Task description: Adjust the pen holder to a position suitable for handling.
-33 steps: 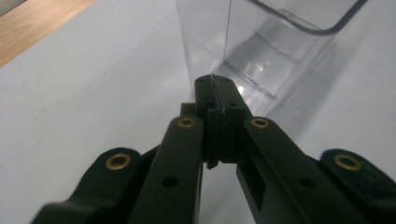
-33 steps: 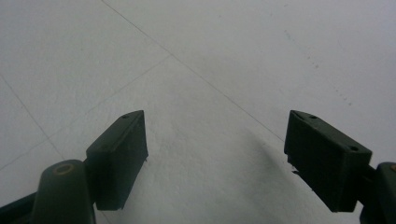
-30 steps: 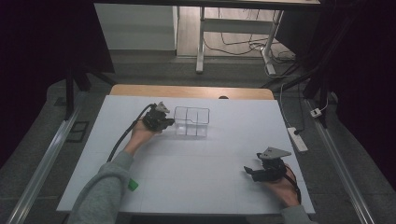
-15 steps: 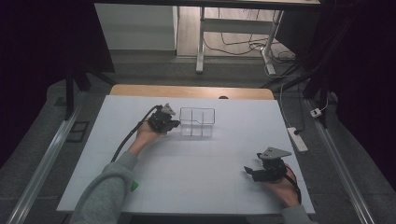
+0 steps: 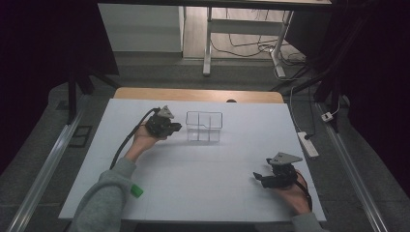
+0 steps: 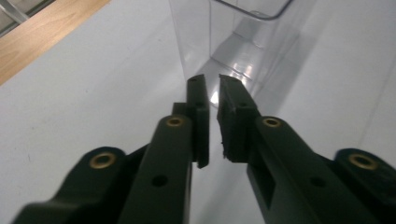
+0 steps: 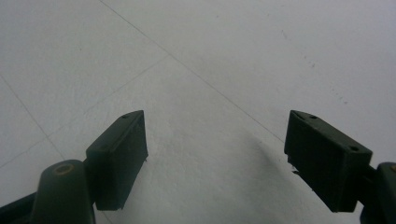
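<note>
Two grippers: the left gripper (image 5: pixel 175 127), fingers nearly clenched and empty, sits just beside the clear divided bin (image 5: pixel 204 126) at mid-worktop (image 5: pixel 203 179). Push gently, low on its wall. Right gripper (image 5: pixel 257 177) rests released.

From up high on the person's side, the fixed camera looks forward and down across the whole white table (image 5: pixel 203 188), taking in the floor beyond. The left gripper view sits low and very close, facing along its jaws at the clear plastic container (image 6: pixel 233 42), which the high view (image 5: pixel 204 126) shares near the table's far middle. The right gripper view tilts down at bare tabletop (image 7: pixel 210 56), close in.
</note>
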Action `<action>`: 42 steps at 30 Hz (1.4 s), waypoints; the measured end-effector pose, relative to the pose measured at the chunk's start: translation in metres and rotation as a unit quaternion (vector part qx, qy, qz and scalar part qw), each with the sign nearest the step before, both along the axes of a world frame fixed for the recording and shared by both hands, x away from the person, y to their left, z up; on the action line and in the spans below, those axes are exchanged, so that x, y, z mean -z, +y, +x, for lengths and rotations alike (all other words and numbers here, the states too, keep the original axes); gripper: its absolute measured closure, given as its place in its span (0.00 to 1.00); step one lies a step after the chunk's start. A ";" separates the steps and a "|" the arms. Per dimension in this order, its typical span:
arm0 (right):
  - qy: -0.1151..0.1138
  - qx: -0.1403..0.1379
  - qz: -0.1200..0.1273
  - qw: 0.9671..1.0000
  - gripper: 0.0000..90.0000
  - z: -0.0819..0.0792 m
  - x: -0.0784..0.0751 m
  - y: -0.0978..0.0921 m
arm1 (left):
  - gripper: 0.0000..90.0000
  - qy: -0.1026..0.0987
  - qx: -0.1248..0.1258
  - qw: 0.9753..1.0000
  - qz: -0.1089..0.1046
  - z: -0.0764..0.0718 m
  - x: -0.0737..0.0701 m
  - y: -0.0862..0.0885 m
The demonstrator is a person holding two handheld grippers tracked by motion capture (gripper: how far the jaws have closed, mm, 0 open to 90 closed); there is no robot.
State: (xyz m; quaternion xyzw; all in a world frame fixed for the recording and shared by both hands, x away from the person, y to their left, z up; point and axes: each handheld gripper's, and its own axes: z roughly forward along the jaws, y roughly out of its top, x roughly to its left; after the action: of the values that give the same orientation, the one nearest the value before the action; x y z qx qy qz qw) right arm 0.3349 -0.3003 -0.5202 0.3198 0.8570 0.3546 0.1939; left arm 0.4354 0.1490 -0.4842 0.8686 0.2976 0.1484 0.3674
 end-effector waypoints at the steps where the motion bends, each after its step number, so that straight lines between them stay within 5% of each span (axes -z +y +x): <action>1: 0.000 0.000 0.000 1.000 0.23 0.000 0.000 0.000 | 0.88 -0.001 0.001 1.000 -0.003 -0.003 -0.002 0.002; 3: 0.000 -0.001 0.000 1.000 0.23 0.000 0.000 0.000 | 0.84 0.002 0.007 1.000 -0.014 -0.008 -0.005 0.003; 14: 0.002 -0.005 0.010 1.000 0.23 0.002 0.000 0.000 | 0.54 0.012 0.050 0.999 0.003 -0.036 -0.020 0.005; 31: 0.001 -0.001 0.022 1.000 0.24 0.001 -0.001 -0.001 | 0.45 0.002 0.048 0.999 0.018 -0.080 -0.026 0.048; 42: 0.000 -0.007 0.019 1.000 0.24 0.001 -0.001 0.000 | 0.44 0.004 0.087 0.995 0.048 -0.098 -0.020 0.063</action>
State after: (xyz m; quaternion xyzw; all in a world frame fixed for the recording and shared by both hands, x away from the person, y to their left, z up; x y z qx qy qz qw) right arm 0.3358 -0.2998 -0.5196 0.3170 0.8524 0.3720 0.1857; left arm 0.3379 0.2117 -0.4646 0.9083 0.2152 0.1269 0.3356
